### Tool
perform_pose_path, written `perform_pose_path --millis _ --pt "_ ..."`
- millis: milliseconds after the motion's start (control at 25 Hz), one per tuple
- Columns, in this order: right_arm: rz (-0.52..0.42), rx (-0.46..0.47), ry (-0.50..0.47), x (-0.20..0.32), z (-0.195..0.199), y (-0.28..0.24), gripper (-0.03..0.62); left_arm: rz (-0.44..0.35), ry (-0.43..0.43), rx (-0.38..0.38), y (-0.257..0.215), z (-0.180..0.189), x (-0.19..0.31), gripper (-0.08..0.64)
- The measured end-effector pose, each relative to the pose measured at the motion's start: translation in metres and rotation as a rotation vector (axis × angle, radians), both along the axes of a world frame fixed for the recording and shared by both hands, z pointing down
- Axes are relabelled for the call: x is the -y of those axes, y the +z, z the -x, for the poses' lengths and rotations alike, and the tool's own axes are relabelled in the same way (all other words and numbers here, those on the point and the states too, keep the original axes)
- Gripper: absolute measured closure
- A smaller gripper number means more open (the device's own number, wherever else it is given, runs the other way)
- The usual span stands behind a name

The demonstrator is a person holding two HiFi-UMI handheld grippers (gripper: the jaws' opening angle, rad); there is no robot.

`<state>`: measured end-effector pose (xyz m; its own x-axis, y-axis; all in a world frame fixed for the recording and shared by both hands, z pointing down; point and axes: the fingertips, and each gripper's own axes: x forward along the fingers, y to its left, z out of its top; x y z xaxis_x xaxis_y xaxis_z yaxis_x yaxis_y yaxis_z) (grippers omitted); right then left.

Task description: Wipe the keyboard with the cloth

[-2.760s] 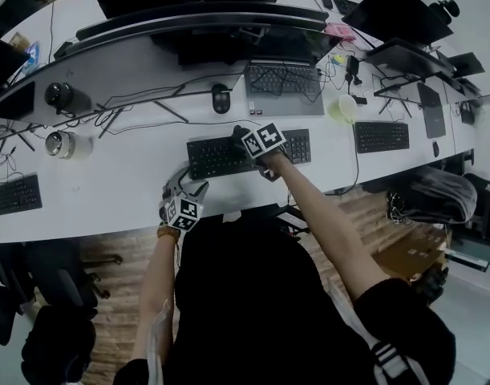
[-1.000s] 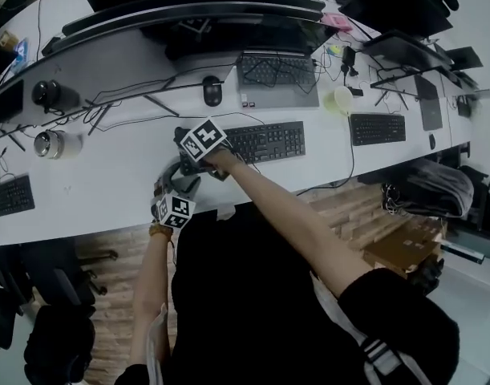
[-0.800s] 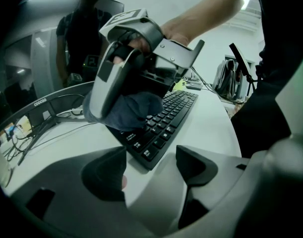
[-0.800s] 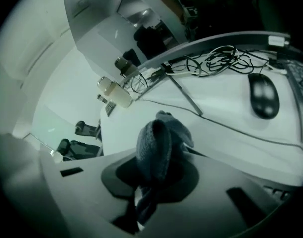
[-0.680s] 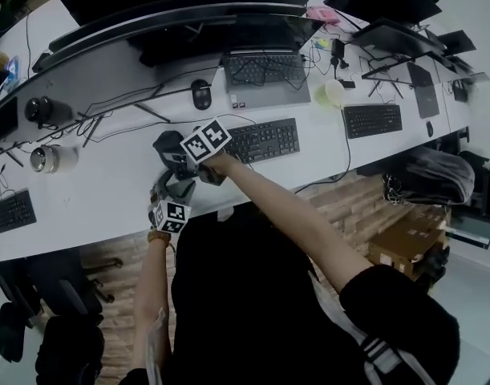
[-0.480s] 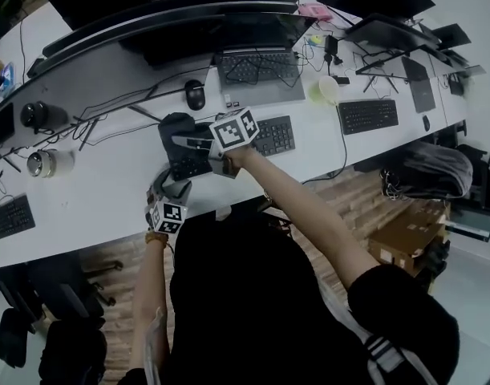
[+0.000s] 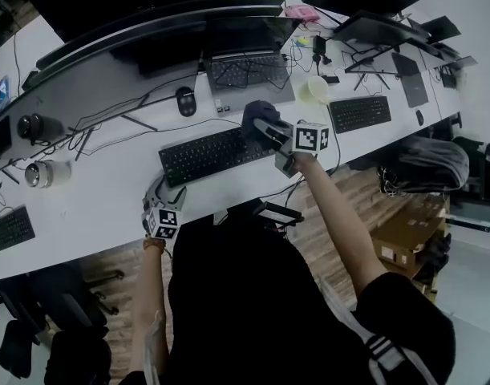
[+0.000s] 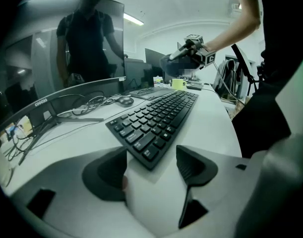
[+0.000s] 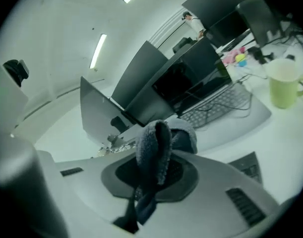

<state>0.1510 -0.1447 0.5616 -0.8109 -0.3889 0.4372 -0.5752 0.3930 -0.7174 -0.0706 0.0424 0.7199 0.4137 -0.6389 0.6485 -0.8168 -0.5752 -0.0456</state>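
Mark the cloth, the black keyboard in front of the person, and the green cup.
cloth (image 9: 156,143), right gripper view, folded middle.
keyboard (image 7: 216,152), head view, key field.
green cup (image 9: 282,90), right gripper view, side wall.

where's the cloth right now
In the head view the cloth is right of centre, pinched in the right gripper and held up over the right end of the keyboard, in front of the laptop.

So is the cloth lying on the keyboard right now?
No, the right gripper holds the cloth up in the air, clear of the keyboard.

surface: white desk (image 7: 100,203) | on it: black keyboard (image 7: 208,155), laptop (image 7: 246,74), mouse (image 7: 184,100), green cup (image 7: 315,90)
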Motion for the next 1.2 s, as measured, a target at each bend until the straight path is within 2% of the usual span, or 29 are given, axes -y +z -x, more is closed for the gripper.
perform_pose_path --millis 120,240,440,560,760,1040,1200 --pt "-0.013 -0.129 0.06 -0.005 -0.051 0.02 0.557 -0.005 -0.002 0.001 0.0 0.0 0.001 0.244" --pt "-0.032 -0.345 0.057 -0.012 -0.097 0.043 0.557 -0.009 -0.003 0.001 -0.001 -0.001 0.002 0.244" --pt "-0.053 -0.592 0.004 -0.018 -0.137 0.07 0.557 -0.012 -0.003 0.0 0.0 -0.001 0.002 0.244" --pt "-0.061 -0.697 -0.016 -0.017 -0.152 0.081 0.557 -0.008 -0.003 0.002 0.002 0.0 0.001 0.244" --pt "-0.036 -0.764 -0.041 -0.013 -0.161 0.103 0.557 -0.007 -0.004 0.001 0.003 0.0 0.0 0.244" --pt "0.009 -0.769 -0.025 -0.009 -0.153 0.126 0.557 0.018 -0.008 -0.001 0.005 0.0 -0.001 0.244" --pt "0.016 -0.739 -0.023 -0.015 -0.141 0.132 0.557 0.003 -0.006 0.001 0.003 0.0 -0.001 0.244"
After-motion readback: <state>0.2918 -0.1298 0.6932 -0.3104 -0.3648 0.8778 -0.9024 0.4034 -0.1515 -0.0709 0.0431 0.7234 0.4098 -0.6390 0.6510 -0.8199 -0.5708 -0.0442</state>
